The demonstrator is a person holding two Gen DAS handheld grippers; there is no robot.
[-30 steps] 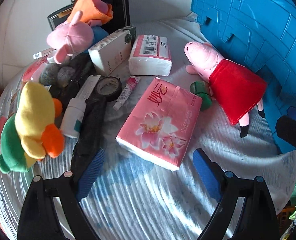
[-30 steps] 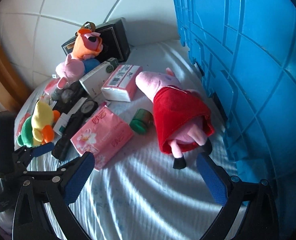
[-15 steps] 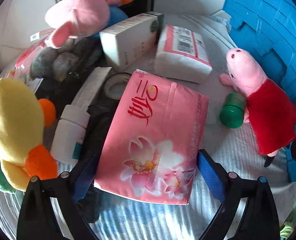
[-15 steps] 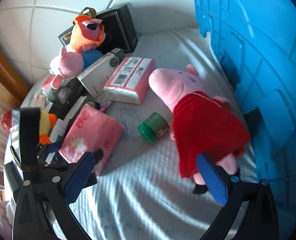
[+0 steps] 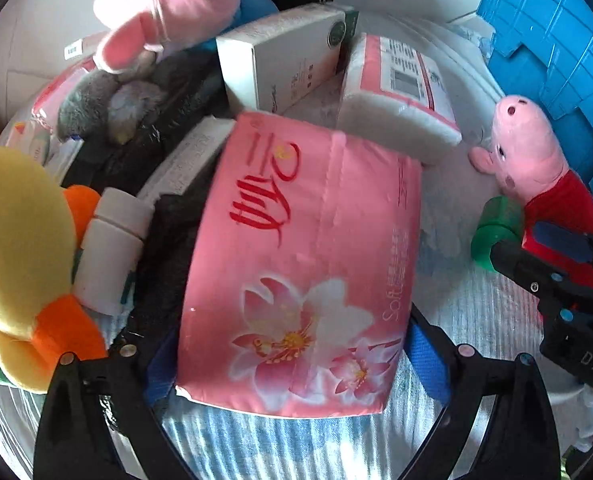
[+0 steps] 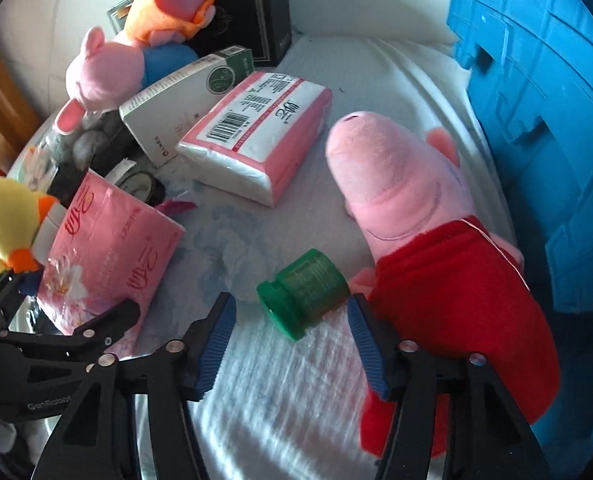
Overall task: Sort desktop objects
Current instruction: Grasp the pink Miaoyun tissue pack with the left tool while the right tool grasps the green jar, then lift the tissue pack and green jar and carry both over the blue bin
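My left gripper (image 5: pixel 292 360) is shut on a pink flowered tissue pack (image 5: pixel 304 264), both blue pads pressed on its near end; the pack also shows tilted up in the right wrist view (image 6: pixel 108 248). My right gripper (image 6: pixel 292 340) is open, its pads either side of a small green jar (image 6: pixel 306 292) lying on its side, not touching it. The jar (image 5: pixel 496 232) lies against a Peppa Pig plush in a red dress (image 6: pixel 428 248). The right gripper also shows in the left wrist view (image 5: pixel 552 264).
A second tissue pack (image 6: pixel 256 148), a white carton (image 6: pixel 184 100), a black box (image 6: pixel 248 20), pink and orange plush toys (image 6: pixel 108 68), a yellow duck plush (image 5: pixel 20 248) and a white bottle (image 5: pixel 112 252) crowd the white cloth. A blue crate (image 6: pixel 544 100) stands right.
My left gripper moved forward around the flowered tissue pack, closed on it and tilted it up. My right gripper came down and forward to straddle the green jar.
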